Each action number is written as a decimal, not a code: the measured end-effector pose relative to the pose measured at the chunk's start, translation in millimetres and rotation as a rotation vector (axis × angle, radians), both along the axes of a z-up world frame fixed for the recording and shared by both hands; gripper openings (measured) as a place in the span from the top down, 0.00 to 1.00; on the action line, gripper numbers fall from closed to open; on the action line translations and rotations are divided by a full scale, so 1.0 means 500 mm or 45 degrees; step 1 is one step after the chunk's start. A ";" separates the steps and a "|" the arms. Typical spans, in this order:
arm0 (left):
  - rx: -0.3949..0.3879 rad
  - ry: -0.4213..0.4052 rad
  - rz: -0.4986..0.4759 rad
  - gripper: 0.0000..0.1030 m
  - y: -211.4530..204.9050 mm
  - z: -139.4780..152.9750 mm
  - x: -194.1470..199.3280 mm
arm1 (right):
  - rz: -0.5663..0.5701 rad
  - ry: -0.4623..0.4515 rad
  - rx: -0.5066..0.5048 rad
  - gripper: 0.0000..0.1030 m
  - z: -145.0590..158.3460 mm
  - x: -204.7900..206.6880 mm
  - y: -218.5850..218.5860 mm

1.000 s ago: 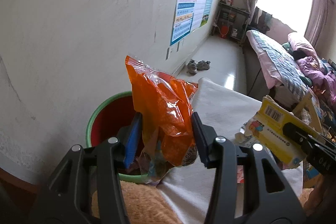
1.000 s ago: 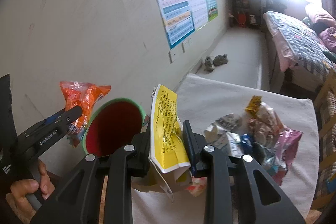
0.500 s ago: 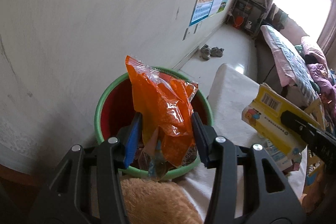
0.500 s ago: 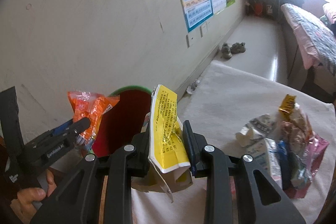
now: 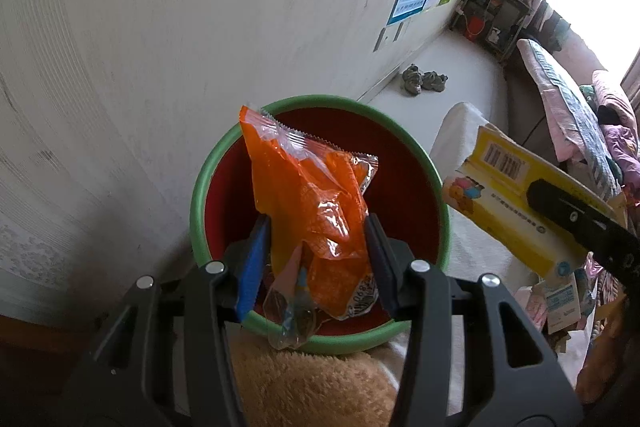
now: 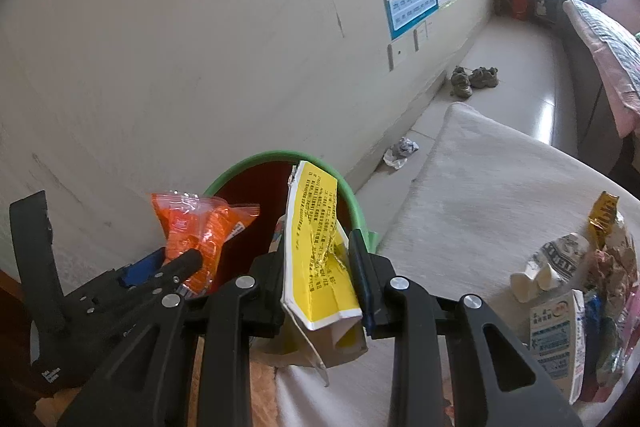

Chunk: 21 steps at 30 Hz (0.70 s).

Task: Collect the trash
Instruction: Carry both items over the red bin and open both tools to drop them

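Trash poised over the bin, drop step in hand

Trash is in both claws at once, and the red bin with the green rim (image 5: pixel 320 341) stands against the wall at the end of the white-covered counter (image 6: pixel 500 187). From the left wrist view the bin's mouth fills the middle of the picture, with nothing to be made out inside it past the bag.

The left claw (image 5: pixel 316 255) is clamped on an orange snack bag (image 5: pixel 308 203), its pads pressing the bag's two sides; the bag hangs directly over the bin's opening. The right claw (image 6: pixel 318 269) is clamped on a flattened yellow carton (image 6: pixel 320 247), which stands upright between the jaws above the bin's near-right rim, at the counter's end edge. More litter (image 6: pixel 576 291), cartons and wrappers, lies heaped at the counter's right edge, well apart from the bin. One crumpled wrapper (image 6: pixel 401 151) lies on the floor by the wall.

By my reading this is the deposit step. The next move calls for spreading the left jaws so the bag falls inside; the carton looks to need carrying a little further over the opening first, or it may catch the rim and tip back onto the counter.
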State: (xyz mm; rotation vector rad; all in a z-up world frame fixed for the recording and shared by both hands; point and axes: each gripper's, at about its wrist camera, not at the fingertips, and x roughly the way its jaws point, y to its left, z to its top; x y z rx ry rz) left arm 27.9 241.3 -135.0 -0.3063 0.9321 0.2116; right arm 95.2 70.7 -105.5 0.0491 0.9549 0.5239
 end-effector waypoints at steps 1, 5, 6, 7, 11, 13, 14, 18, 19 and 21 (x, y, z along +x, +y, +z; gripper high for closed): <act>0.001 0.003 0.000 0.56 0.001 -0.002 0.002 | 0.002 0.001 -0.002 0.73 -0.002 0.002 0.003; 0.007 0.010 -0.007 0.56 0.001 -0.006 0.007 | 0.010 0.005 -0.002 0.73 -0.005 0.008 0.009; 0.009 0.011 -0.008 0.56 0.000 -0.006 0.010 | 0.012 0.003 -0.001 0.73 -0.005 0.008 0.010; 0.013 0.010 -0.006 0.56 0.000 -0.005 0.011 | 0.013 0.003 0.000 0.73 -0.005 0.009 0.011; 0.019 0.002 0.000 0.53 0.002 -0.003 0.010 | 0.018 -0.003 0.016 0.68 -0.006 0.015 0.017; 0.013 0.009 -0.002 0.52 -0.003 -0.006 0.014 | 0.020 -0.008 0.022 0.65 -0.006 0.015 0.017; 0.011 0.014 -0.002 0.49 -0.002 -0.008 0.015 | 0.023 -0.006 0.022 0.60 -0.007 0.016 0.018; 0.025 0.017 0.013 0.38 0.001 -0.009 0.012 | 0.001 -0.024 0.029 0.48 -0.001 0.011 0.008; 0.031 0.015 0.020 0.36 0.001 -0.008 0.010 | -0.006 -0.023 0.035 0.47 0.002 0.010 0.003; 0.042 0.010 0.029 0.33 0.002 -0.005 0.006 | -0.025 -0.018 0.052 0.47 0.007 0.008 -0.010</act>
